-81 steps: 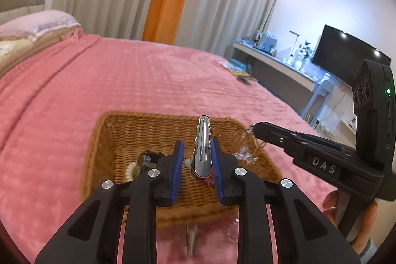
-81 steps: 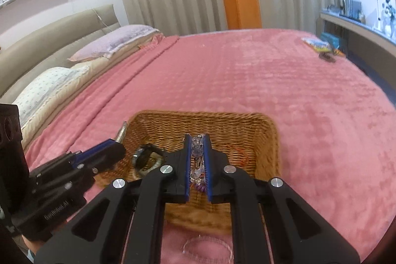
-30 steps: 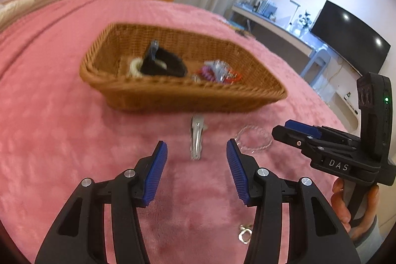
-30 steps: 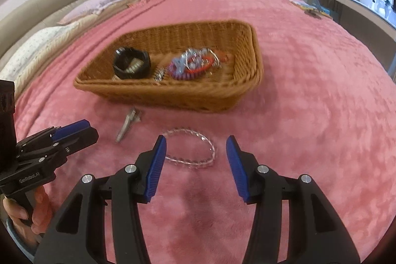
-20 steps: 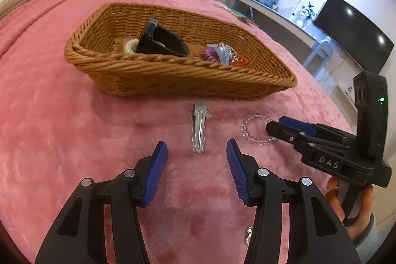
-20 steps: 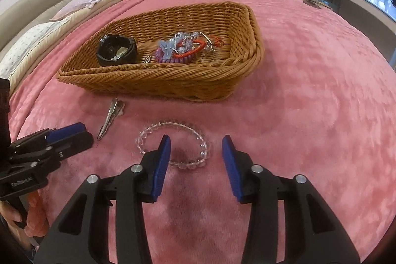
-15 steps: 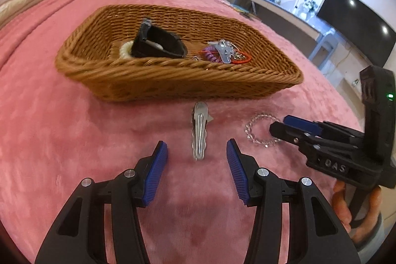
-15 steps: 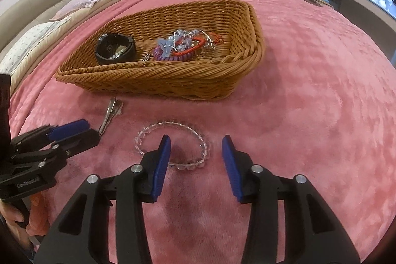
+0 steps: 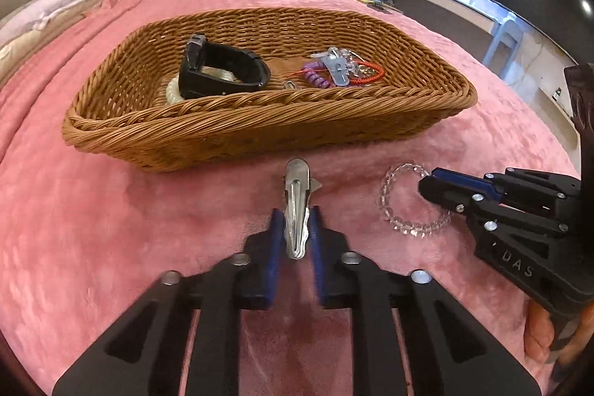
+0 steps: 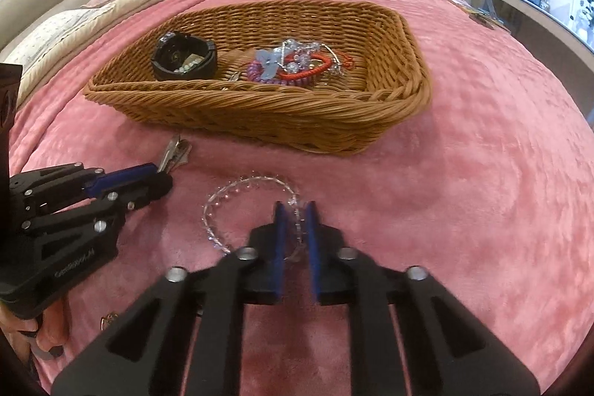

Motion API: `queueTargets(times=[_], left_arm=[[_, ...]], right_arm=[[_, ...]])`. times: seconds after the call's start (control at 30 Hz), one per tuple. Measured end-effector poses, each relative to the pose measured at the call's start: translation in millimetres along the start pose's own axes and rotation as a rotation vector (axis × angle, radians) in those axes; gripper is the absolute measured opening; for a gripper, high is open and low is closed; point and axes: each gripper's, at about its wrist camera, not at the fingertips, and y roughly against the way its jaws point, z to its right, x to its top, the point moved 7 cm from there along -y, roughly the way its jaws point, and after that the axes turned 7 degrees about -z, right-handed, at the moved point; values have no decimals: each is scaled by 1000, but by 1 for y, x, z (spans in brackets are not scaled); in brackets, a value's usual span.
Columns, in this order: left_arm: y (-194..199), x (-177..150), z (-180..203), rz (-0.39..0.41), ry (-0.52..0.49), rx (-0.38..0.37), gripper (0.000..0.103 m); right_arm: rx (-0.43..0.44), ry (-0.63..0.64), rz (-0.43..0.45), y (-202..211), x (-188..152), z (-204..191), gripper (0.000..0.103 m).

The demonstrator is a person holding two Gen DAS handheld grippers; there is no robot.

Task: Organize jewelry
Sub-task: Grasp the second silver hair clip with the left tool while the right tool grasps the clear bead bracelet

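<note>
Half a second ago both my claws were spread wide above the pink bed (image 9: 92, 229); now each has closed in on a piece lying in front of the wicker basket (image 9: 260, 125), so I judge the grasp step is all but done and the lift toward the basket comes next. The basket sits at twelve o'clock in both views and already holds a black watch (image 9: 219, 69) and a tangle of purple and red pieces (image 9: 334, 71), so these two look like the last big items still out, though a small metal trinket (image 10: 108, 318) lies near seven o'clock in the right view. My left claw (image 9: 297, 225) is pressed in on the near end of the silver hair clip (image 9: 296, 206); the clip lies flat on the bed, its long axis running from six to twelve o'clock, rounded end pointing at the basket wall just beyond it. My right claw (image 10: 295, 229) pinches the right-hand side of the clear bead bracelet (image 10: 237, 195), whose loop lies flat and spreads toward ten o'clock, just beside the clip. Whether either grip is fully tight I cannot tell, since both sets of pads are motion-blurred.
</note>
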Motion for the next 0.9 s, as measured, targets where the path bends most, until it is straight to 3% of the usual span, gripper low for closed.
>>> queueTargets(times=[0.17,0.43,0.7,0.9], left_arm=[[4,-3,0,23,4,-11,11],[34,-7,-14,161,86,-78,11],[42,-8,-9,194,72,-73,11],[46,-9,-8,202,67,-100,12]], right_arm=[[3,18,9,3,-1,-4,6],[13,42,76,20,-3,-10,6],[18,51,113,30,-3,-15,6],[88,48,161,50,-1,-19,6]])
